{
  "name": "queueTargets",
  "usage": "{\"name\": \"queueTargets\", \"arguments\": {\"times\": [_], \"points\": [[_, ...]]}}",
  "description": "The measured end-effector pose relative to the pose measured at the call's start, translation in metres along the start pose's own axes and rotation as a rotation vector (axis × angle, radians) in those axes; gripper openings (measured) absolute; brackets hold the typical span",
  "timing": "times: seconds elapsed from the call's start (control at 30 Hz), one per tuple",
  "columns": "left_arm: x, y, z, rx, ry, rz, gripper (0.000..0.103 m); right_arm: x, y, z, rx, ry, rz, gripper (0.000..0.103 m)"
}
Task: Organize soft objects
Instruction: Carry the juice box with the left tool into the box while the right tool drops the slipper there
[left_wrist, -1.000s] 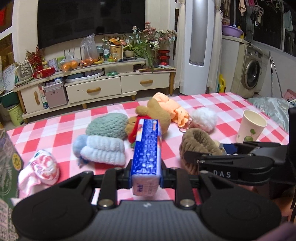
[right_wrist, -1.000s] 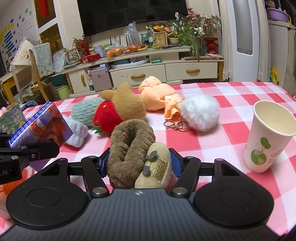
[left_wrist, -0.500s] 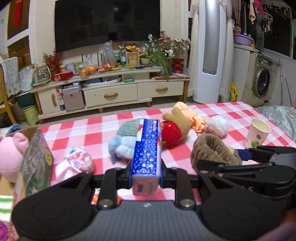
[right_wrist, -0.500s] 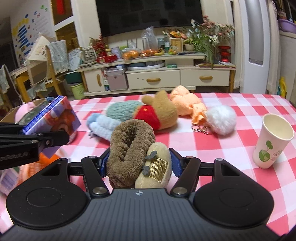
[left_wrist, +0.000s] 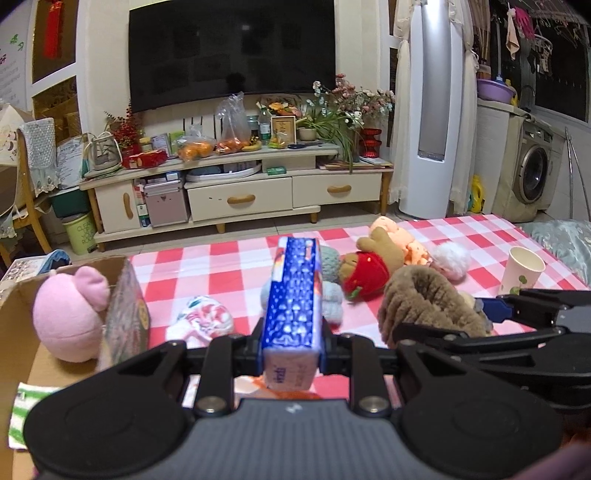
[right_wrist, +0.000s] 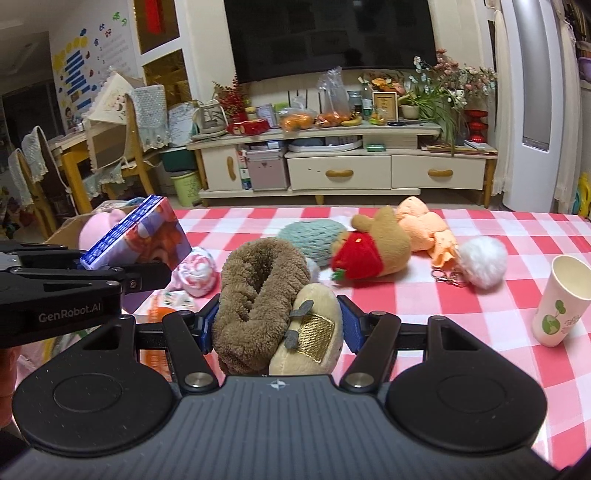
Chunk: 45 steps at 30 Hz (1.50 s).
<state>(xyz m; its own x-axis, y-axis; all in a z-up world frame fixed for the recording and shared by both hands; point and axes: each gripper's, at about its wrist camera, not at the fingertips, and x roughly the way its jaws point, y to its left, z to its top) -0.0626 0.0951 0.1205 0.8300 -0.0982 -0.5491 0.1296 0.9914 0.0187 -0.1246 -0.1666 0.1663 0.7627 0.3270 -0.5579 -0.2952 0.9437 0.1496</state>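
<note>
My left gripper (left_wrist: 291, 334) is shut on a blue tissue pack (left_wrist: 293, 295), held on edge above the checked table (left_wrist: 229, 273). My right gripper (right_wrist: 279, 319) is shut on a brown fuzzy slipper (right_wrist: 258, 280) with a beige toe patch. In the right wrist view the left gripper (right_wrist: 147, 275) and its tissue pack (right_wrist: 147, 232) hang at the left, near a cardboard box (left_wrist: 14, 306). A pink plush (left_wrist: 70, 317) lies in that box. The right gripper (left_wrist: 491, 314) with the slipper (left_wrist: 424, 299) sits just right of the left one.
On the table lie a bear in a red shirt (right_wrist: 373, 247), a teal knit piece (right_wrist: 314, 236), an orange plush (right_wrist: 424, 225), a white pompom (right_wrist: 484, 262) and a pink-white cloth roll (right_wrist: 195, 273). A paper cup (right_wrist: 557, 299) stands at the right.
Both grippers have risen and pulled back leftward with their loads. The toys on the table look farther off, and the cardboard box with the pink plush has come into view at the left.
</note>
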Motion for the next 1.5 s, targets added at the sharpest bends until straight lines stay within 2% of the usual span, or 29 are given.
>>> {"name": "queueTargets", "arguments": {"times": [0.83,1.5], "points": [[-0.037,0.061,-0.004,-0.069,-0.059,0.07,0.023,0.003,0.009,0.011,-0.093,0.013,0.107,0.079],[-0.054,0.133,-0.018,-0.177,-0.074,0.191,0.023,0.013,0.034,0.022,-0.202,-0.004,0.243,0.079]]}}
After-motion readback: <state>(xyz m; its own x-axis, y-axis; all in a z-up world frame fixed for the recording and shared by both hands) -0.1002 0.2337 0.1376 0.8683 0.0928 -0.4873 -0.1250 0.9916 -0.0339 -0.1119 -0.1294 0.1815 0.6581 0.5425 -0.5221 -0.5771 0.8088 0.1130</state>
